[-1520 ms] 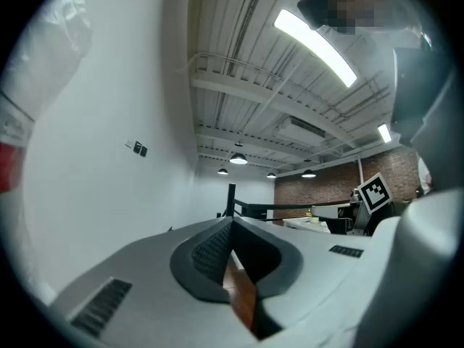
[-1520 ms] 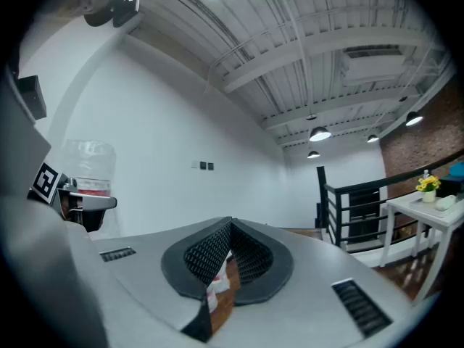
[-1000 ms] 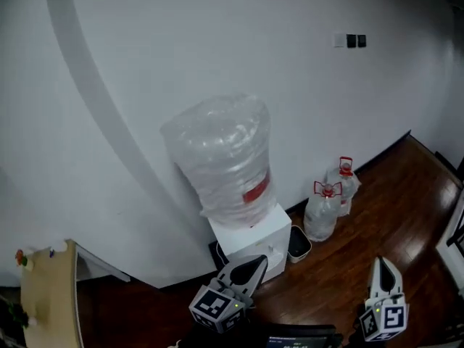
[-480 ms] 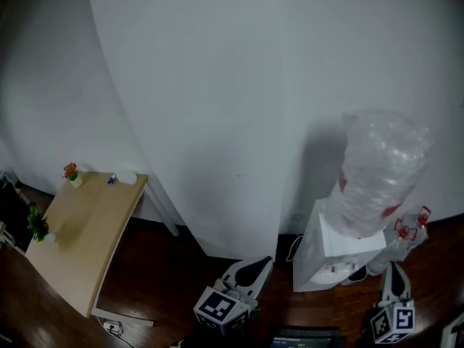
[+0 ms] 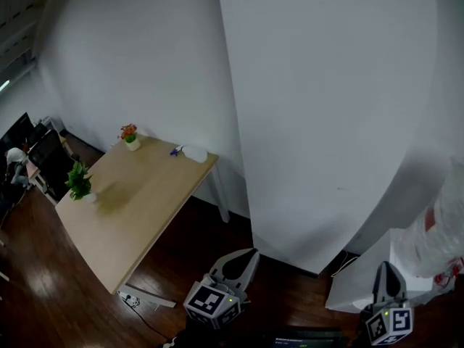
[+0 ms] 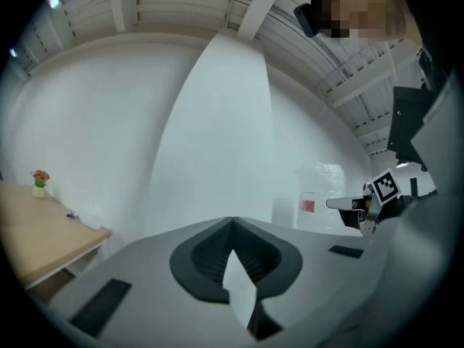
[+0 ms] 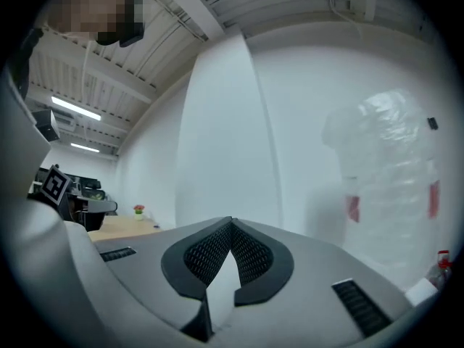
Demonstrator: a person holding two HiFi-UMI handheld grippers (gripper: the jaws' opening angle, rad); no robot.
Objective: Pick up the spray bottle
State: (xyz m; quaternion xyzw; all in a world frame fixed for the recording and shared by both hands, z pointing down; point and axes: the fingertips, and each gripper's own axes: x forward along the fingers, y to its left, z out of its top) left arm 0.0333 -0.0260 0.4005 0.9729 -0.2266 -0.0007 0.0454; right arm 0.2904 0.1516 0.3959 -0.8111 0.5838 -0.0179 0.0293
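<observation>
Red label (image 7: 353,207) on wrapped water jug (image 7: 388,165)

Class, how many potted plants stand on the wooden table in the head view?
2. An orange-flowered plant stands at the far corner of the table, near the wall; a green leafy plant stands near its left edge. None looks hidden.

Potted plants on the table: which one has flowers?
The orange-flowered plant at the table's far corner; the leafy plant is all green.
</observation>
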